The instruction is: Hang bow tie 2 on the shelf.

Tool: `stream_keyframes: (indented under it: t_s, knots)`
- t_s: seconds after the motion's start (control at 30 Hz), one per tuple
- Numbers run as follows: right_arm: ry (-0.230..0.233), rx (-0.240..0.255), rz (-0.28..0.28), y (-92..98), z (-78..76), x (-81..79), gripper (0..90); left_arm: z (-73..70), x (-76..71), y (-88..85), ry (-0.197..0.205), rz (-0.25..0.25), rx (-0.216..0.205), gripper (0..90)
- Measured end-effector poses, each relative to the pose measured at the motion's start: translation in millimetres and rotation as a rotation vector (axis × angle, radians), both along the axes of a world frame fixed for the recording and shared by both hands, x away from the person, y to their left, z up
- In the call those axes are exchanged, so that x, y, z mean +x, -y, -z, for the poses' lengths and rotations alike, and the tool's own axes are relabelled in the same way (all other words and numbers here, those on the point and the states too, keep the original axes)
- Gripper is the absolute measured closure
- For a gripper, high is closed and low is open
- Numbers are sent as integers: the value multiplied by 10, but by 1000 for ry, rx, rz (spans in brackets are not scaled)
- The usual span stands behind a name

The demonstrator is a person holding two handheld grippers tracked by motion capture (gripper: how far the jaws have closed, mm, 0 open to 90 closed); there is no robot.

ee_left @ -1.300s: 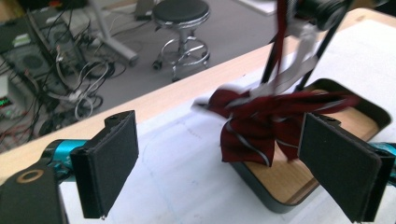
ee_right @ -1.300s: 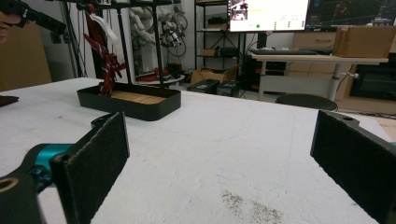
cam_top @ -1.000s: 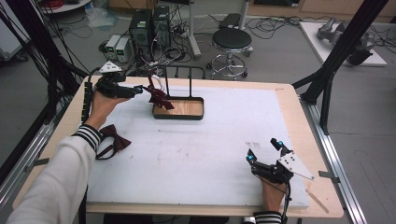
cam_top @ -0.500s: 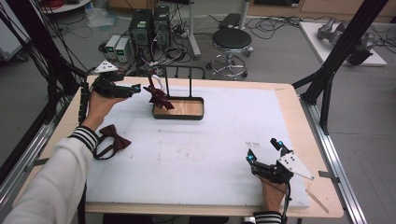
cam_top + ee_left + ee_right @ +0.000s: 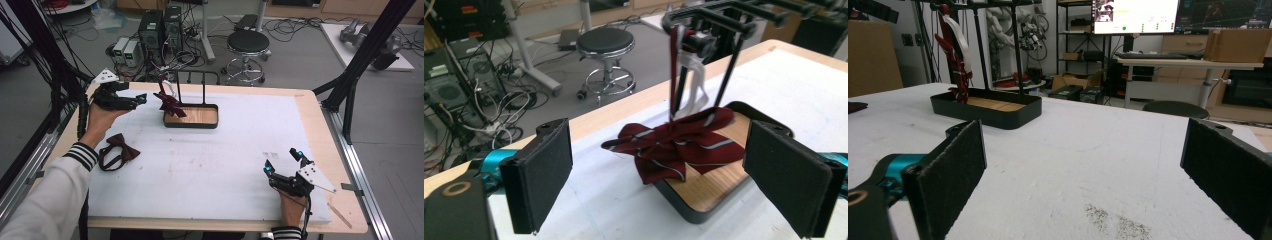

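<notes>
A dark red striped bow tie (image 5: 170, 102) (image 5: 676, 142) hangs by its strap from a black rack and droops onto the left end of the rack's wooden tray (image 5: 197, 116) (image 5: 714, 185). My left gripper (image 5: 141, 98) (image 5: 674, 185) stands open, just left of that tie, with nothing between its pads. A second, plain maroon bow tie (image 5: 117, 152) lies flat on the white mat near the left forearm. My right gripper (image 5: 284, 161) (image 5: 1083, 180) rests open at the mat's front right, empty. In the right gripper view the rack tray (image 5: 993, 112) and hanging tie (image 5: 955, 55) stand far off.
The black rack's posts (image 5: 191, 85) rise behind the tray. A white foam mat (image 5: 225, 160) covers the wooden table (image 5: 325, 130). Beyond the far edge are a stool (image 5: 248, 47), computer towers (image 5: 160, 27) and cables on the floor. Black frame struts (image 5: 360, 65) flank the table.
My left gripper has drawn back to the left, away from the hanging tie, which stays on the rack. The right gripper has not moved.
</notes>
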State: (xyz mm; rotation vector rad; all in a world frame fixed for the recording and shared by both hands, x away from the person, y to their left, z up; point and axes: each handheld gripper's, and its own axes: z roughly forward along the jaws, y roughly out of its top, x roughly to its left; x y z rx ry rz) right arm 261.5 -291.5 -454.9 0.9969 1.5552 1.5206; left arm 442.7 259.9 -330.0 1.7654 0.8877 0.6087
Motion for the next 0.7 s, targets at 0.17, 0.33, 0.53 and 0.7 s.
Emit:
stream_keyframes:
  t_s: [0.17, 0.33, 0.53, 0.7]
  knots:
    - [1, 1, 1, -2, 0, -1, 36, 15, -134, -46, 16, 18, -15, 130]
    - [2, 0, 3, -3, 0, -3, 36, 66, -400, -145, 29, 55, -19, 130]
    - [6, -7, 2, -1, 1, 0, 36, 150, -648, -263, 33, 70, -1, 130]
    - [8, -6, 3, -2, 0, 0, 36, 214, -786, -377, 13, 66, 15, 130]
